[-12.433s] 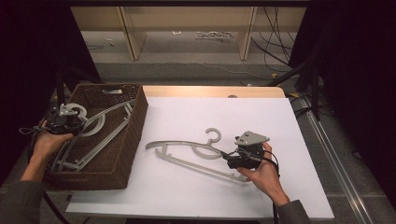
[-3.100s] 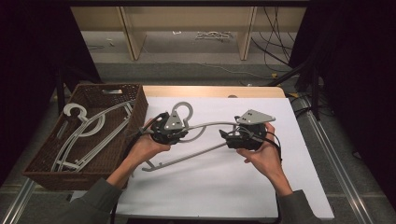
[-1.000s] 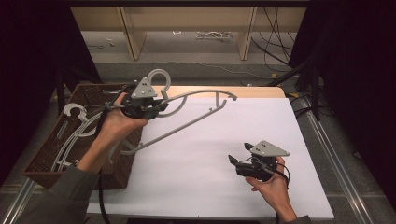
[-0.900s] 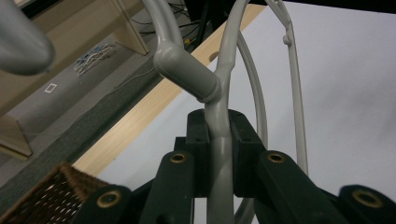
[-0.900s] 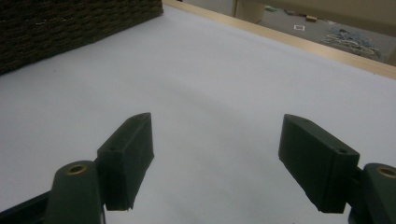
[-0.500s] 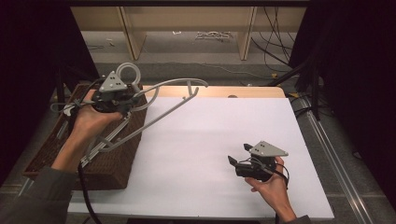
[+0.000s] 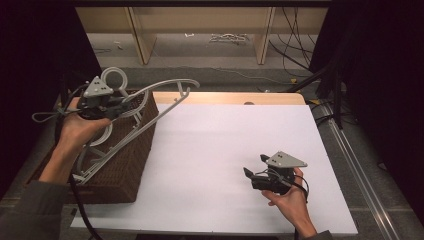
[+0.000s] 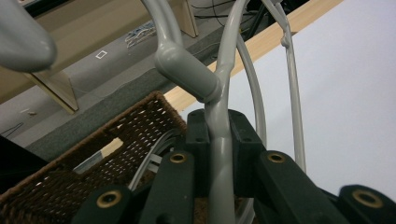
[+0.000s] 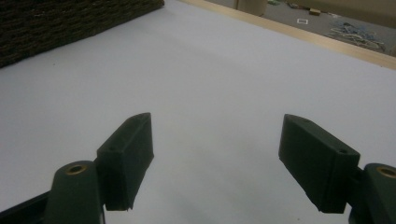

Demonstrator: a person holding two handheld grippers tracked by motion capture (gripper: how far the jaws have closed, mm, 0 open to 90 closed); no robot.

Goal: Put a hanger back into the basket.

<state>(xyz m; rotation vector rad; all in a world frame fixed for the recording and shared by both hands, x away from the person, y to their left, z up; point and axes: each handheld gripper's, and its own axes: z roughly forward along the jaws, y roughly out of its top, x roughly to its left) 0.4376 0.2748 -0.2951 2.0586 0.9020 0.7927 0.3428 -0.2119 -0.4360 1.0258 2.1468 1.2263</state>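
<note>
At the upper left of the high view my left gripper is clamped on the grey hanger, pads pinching its rod just below the hook's neck, and I hold it in the air over the brown wicker basket, its arm slanting out past the basket's edge above the white table. More hangers lie inside the basket. At the lower right my right gripper sits low over the table, its jaws wide apart and empty.

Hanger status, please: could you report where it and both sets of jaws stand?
Left gripper shut on hanger, held over basket. Right gripper open, empty, above the table. Nothing in the way.
</note>
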